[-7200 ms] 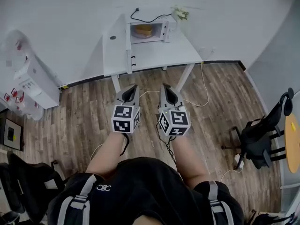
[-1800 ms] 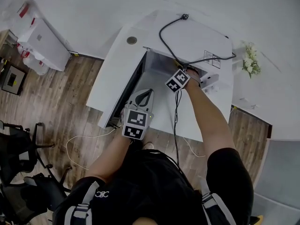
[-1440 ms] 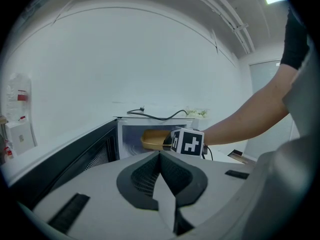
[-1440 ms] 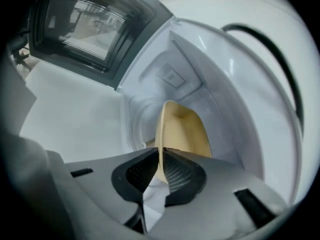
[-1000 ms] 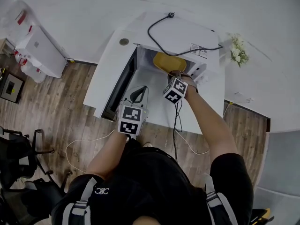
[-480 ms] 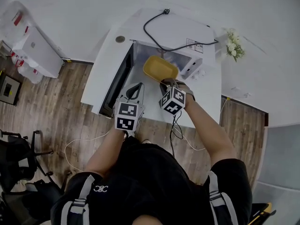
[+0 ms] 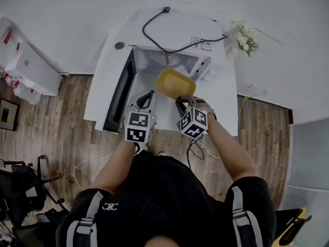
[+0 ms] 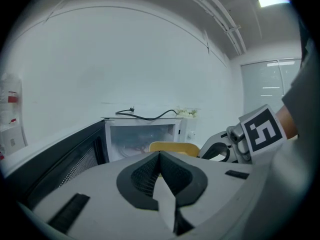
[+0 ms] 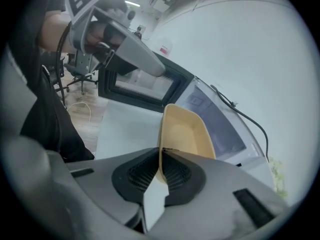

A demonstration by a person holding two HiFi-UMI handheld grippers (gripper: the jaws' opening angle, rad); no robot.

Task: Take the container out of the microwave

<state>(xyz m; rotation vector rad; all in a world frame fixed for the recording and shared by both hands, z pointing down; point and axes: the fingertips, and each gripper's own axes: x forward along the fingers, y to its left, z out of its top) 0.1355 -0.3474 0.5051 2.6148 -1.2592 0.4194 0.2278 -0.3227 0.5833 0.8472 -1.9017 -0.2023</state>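
Note:
A yellow container [image 7: 175, 84] hangs tilted over the white table, just outside the open microwave [image 7: 177, 32]. My right gripper [image 7: 186, 101] is shut on the container's near rim, its jaws still closing tighter on it. In the right gripper view the container [image 9: 187, 131] rises on edge from between the pads of that gripper [image 9: 161, 156]. My left gripper [image 7: 149, 94] hovers shut and holds nothing, left of the container and beside the swung-out door [image 7: 119, 94]. From the left gripper view [image 8: 160, 156], the container [image 8: 172, 146] shows in front of the lit microwave cavity [image 8: 142, 134].
The microwave stands on a white table [image 7: 100, 91] against the wall, a black cable [image 7: 154, 35] lying across its top. White flowers [image 7: 242, 37] stand at its right. A white cabinet [image 7: 25, 66] and a black office chair [image 7: 20, 189] stand on the wooden floor at left.
My right gripper has drawn the yellow container out of the microwave cavity and towards the person. The left gripper has barely moved.

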